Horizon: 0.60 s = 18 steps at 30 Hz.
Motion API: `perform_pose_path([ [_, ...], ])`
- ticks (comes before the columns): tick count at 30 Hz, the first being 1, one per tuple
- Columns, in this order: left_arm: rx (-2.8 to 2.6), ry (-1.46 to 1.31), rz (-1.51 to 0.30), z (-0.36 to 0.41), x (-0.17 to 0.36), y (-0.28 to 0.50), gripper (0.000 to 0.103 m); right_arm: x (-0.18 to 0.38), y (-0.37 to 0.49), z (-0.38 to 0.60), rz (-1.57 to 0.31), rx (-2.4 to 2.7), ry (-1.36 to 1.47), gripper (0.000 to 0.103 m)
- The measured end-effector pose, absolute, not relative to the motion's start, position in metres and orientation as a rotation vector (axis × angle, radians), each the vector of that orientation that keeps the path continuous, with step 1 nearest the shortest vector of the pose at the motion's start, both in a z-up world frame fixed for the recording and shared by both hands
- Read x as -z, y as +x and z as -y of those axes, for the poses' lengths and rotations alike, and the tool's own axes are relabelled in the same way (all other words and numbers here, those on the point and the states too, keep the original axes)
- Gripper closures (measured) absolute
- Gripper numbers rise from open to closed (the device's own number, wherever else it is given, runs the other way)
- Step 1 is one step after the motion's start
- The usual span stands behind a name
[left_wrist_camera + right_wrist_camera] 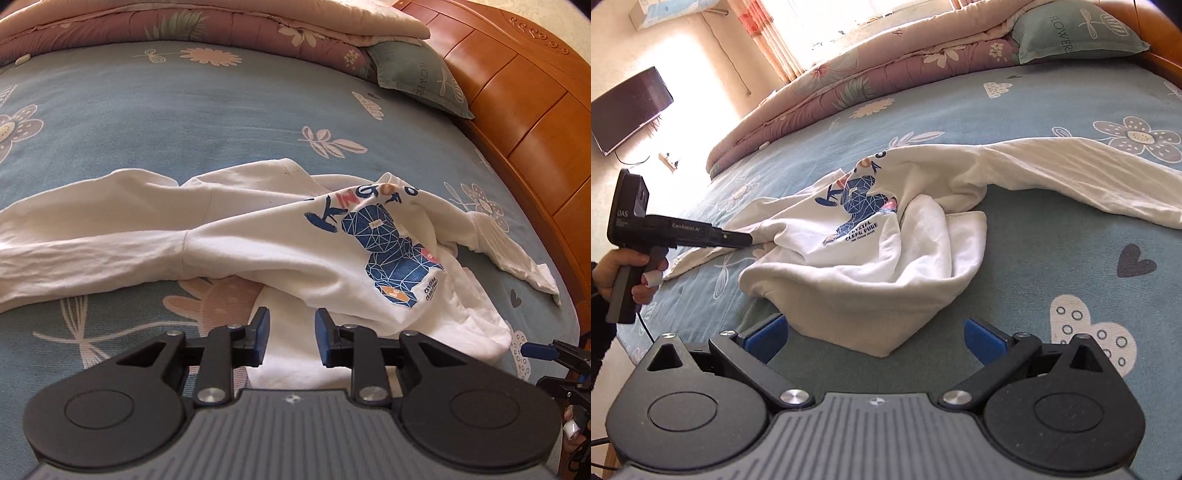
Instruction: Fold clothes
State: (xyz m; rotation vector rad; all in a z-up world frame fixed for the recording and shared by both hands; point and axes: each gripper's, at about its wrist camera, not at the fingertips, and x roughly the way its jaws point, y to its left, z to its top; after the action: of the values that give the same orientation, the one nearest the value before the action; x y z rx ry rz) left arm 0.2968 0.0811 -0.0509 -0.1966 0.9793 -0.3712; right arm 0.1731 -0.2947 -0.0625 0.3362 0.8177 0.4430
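Just ahead of the left gripper [291, 338], a crumpled white sweatshirt [280, 236] lies across a blue floral bed sheet [147, 110], its hem passing between the gripper's parted blue pads [261, 334], which stand released with cloth showing in the gap. One sleeve runs far to the gripper's left, the other trails off to its right toward a wooden headboard [517, 122]. A blue geometric bear print [391, 254] faces up on the rumpled chest. Farther ahead rest a folded quilt [184, 26] and a green pillow [417, 77]. At the right edge the right gripper's tip [539, 350] pokes in.

From the right wrist view, the right gripper [875, 341] hangs wide open over the sheet [1052, 258], the sweatshirt's folded corner [882, 332] lying between its pads without touching them. To its left a hand [624, 273] holds the left gripper [744, 239] at the garment's edge. Beyond, a dark television [628, 107] hangs on the wall.
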Motion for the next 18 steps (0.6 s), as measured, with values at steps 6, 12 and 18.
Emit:
perform_pose_path([
  [6,0.326,-0.339,-0.931,-0.107,0.077,0.268,0.063,0.091,0.200,0.314,-0.831,-0.458,0.468,0.000],
  [12,0.319,-0.528,-0.903,-0.130,0.105,0.269,0.058,0.104,0.232,0.339,-0.787,-0.453,0.648,0.000],
  [18,0.405,-0.695,-0.870,-0.131,0.121,0.284,0.044,0.129,0.257,0.345,-0.796,-0.478,0.860,0.000],
])
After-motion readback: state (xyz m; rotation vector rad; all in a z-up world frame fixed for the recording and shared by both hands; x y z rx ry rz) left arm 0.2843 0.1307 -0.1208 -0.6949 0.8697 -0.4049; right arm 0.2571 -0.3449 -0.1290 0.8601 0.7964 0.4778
